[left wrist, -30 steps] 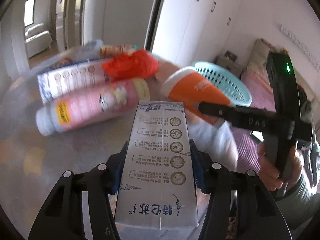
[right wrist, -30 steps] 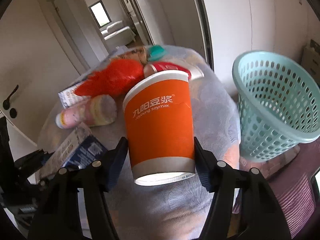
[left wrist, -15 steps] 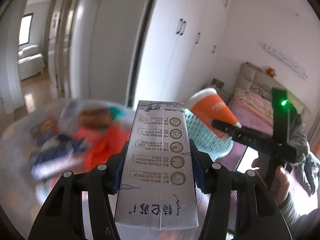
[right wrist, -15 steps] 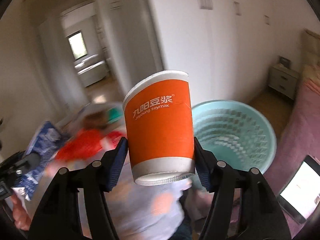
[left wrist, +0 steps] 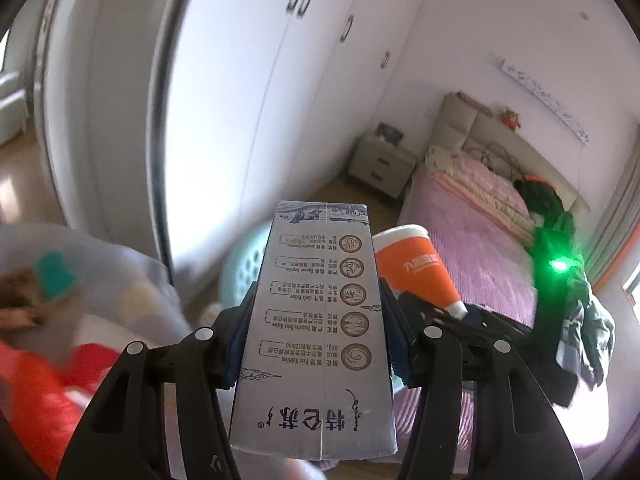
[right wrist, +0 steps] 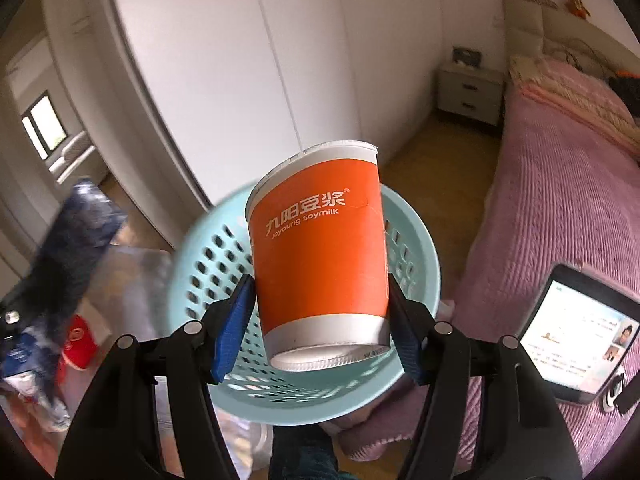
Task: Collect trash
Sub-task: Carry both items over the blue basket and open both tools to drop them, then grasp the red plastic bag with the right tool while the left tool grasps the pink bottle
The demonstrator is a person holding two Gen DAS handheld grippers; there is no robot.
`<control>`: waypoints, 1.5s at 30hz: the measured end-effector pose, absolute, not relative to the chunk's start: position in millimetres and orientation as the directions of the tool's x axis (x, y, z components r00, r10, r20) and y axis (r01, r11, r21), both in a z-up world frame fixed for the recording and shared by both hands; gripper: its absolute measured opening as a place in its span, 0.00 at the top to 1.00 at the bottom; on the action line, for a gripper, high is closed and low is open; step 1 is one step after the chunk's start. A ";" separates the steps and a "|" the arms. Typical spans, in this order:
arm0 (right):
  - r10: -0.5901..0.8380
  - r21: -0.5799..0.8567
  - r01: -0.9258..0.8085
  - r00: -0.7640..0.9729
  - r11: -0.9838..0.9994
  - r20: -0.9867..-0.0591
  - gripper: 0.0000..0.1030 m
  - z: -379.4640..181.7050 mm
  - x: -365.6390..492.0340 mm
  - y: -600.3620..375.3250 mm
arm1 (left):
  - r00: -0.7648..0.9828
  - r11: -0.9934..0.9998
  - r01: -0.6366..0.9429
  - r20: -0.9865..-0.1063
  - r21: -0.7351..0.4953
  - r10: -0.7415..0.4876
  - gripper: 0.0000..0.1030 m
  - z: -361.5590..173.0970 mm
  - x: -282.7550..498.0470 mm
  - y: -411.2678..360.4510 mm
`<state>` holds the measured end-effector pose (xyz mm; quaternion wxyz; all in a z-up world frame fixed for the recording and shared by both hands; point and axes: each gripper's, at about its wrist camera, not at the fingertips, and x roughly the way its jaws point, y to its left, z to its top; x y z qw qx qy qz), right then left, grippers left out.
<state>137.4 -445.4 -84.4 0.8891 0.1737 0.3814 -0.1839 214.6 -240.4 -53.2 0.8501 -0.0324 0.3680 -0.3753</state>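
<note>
My left gripper (left wrist: 318, 338) is shut on a grey-white milk carton (left wrist: 316, 332), held up in the air. My right gripper (right wrist: 320, 316) is shut on an orange paper soymilk cup (right wrist: 320, 256), held above the mouth of a light blue perforated basket (right wrist: 200, 280). In the left wrist view the orange cup (left wrist: 416, 268) and the right gripper's black body sit just right of the carton, and the basket (left wrist: 244, 272) shows partly behind the carton. The carton appears blurred at the left of the right wrist view (right wrist: 68, 240).
A round table with a plastic cover (left wrist: 132, 280) holds blurred trash, including red items (left wrist: 44, 392), at the lower left. White wardrobe doors (right wrist: 224, 60) stand behind the basket. A bed with a pink cover (right wrist: 560, 200), a tablet (right wrist: 580, 344) and a nightstand (right wrist: 468, 92) lie to the right.
Both grippers have swung away from the table toward the basket, each keeping its hold. The cup now hangs over the basket's mouth, and the table has slid to the left edge.
</note>
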 end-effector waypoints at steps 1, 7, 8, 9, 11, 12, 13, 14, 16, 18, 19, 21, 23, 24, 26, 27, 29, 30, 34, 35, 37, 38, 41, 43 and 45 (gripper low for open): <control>-0.202 0.162 0.471 0.630 0.867 -0.750 0.41 -88.4 137.4 -449.1 | 0.438 0.721 0.600 -0.613 -0.346 -0.658 0.48 -61.7 222.4 -248.5; -0.233 0.116 0.503 0.577 0.857 -0.783 0.42 -106.1 141.0 -460.4 | 0.397 0.750 0.556 -0.678 -0.358 -0.619 0.47 -91.9 243.5 -277.8; -0.237 0.113 0.504 0.577 0.856 -0.781 0.41 -106.2 141.1 -461.0 | 0.400 0.752 0.554 -0.678 -0.356 -0.616 0.43 -91.7 243.8 -277.4; -0.239 0.111 0.504 0.579 0.857 -0.779 0.41 -105.9 139.9 -461.6 | 0.396 0.746 0.556 -0.672 -0.366 -0.626 0.40 -89.9 241.8 -277.6; -0.238 0.114 0.502 0.583 0.857 -0.777 0.41 -103.0 135.3 -457.8 | 0.399 0.733 0.566 -0.652 -0.378 -0.645 0.38 -84.7 236.6 -273.2; -0.235 0.119 0.500 0.588 0.858 -0.773 0.41 -102.1 134.0 -458.7 | 0.410 0.735 0.569 -0.648 -0.368 -0.642 0.38 -80.9 233.5 -269.8; -0.234 0.124 0.500 0.592 0.857 -0.771 0.41 -101.6 133.5 -459.9 | 0.416 0.736 0.571 -0.644 -0.364 -0.642 0.38 -78.0 230.6 -266.7; -0.232 0.130 0.499 0.598 0.857 -0.767 0.41 -98.6 131.8 -458.8 | 0.423 0.734 0.575 -0.636 -0.363 -0.645 0.38 -74.2 226.6 -262.3; -0.232 0.137 0.495 0.612 0.858 -0.756 0.41 -88.6 127.7 -450.3 | 0.435 0.730 0.578 -0.619 -0.365 -0.654 0.38 -65.5 218.4 -248.9; -0.227 0.144 0.483 0.628 0.863 -0.744 0.41 -82.0 124.1 -444.1 | 0.454 0.731 0.580 -0.602 -0.361 -0.657 0.38 -56.8 208.9 -236.9; -0.222 0.147 0.474 0.637 0.868 -0.738 0.41 -78.9 122.6 -440.7 | 0.467 0.732 0.581 -0.592 -0.355 -0.657 0.38 -51.2 203.1 -229.7; -0.209 0.150 0.444 0.660 0.883 -0.721 0.41 -69.1 119.2 -427.7 | 0.491 0.740 0.579 -0.579 -0.343 -0.651 0.38 -43.1 192.5 -215.1; -0.192 0.156 0.411 0.685 0.898 -0.703 0.41 -59.3 116.2 -412.2 | 0.521 0.750 0.572 -0.559 -0.331 -0.645 0.38 -30.3 180.1 -201.9; -0.180 0.160 0.391 0.700 0.907 -0.691 0.41 -53.8 114.4 -402.6 | 0.529 0.752 0.570 -0.553 -0.330 -0.644 0.38 -27.4 175.6 -195.5; -0.155 0.165 0.349 0.725 0.922 -0.671 0.41 -44.2 111.7 -385.4 | 0.552 0.762 0.561 -0.540 -0.324 -0.636 0.38 -18.6 163.9 -177.0; -0.135 0.170 0.321 0.741 0.932 -0.658 0.41 -39.2 109.8 -374.6 | 0.568 0.769 0.556 -0.531 -0.315 -0.629 0.38 -14.1 156.7 -165.8; -0.105 0.173 0.273 0.766 0.946 -0.635 0.41 -32.0 106.1 -356.1 | 0.594 0.783 0.546 -0.522 -0.297 -0.612 0.38 -7.3 147.4 -150.2; -0.082 0.176 0.240 0.779 0.955 -0.622 0.41 -28.5 105.3 -344.2 | 0.613 0.796 0.535 -0.518 -0.285 -0.597 0.38 -3.6 141.0 -137.5; 0.003 0.179 0.132 0.797 0.975 -0.604 0.41 -23.3 106.3 -303.0 | 0.669 0.841 0.472 -0.514 -0.263 -0.537 0.38 1.5 125.7 -89.1; 0.026 0.180 0.105 0.795 0.978 -0.605 0.41 -23.8 107.5 -291.9 | 0.680 0.853 0.455 -0.518 -0.257 -0.519 0.38 2.0 124.0 -80.6; 0.066 0.182 0.058 0.791 0.982 -0.609 0.41 -24.9 109.8 -273.3 | 0.703 0.876 0.413 -0.524 -0.250 -0.481 0.38 -0.9 118.3 -53.1; 0.083 0.183 0.038 0.786 0.982 -0.612 0.41 -25.3 110.9 -262.7 | 0.711 0.886 0.393 -0.530 -0.247 -0.463 0.38 -3.8 115.0 -39.0; 0.131 0.195 -0.007 0.764 0.981 -0.631 0.41 -32.6 118.2 -236.2 | 0.726 0.911 0.330 -0.551 -0.247 -0.413 0.38 -13.9 109.8 -2.5; 0.163 0.211 -0.032 0.749 0.977 -0.642 0.41 -36.2 124.0 -218.2 | 0.727 0.921 0.299 -0.566 -0.248 -0.389 0.38 -21.2 107.8 19.8; 0.192 0.222 -0.058 0.735 0.973 -0.651 0.41 -40.6 128.1 -198.5 | 0.720 0.923 0.287 -0.579 -0.255 -0.383 0.39 -30.0 104.1 36.4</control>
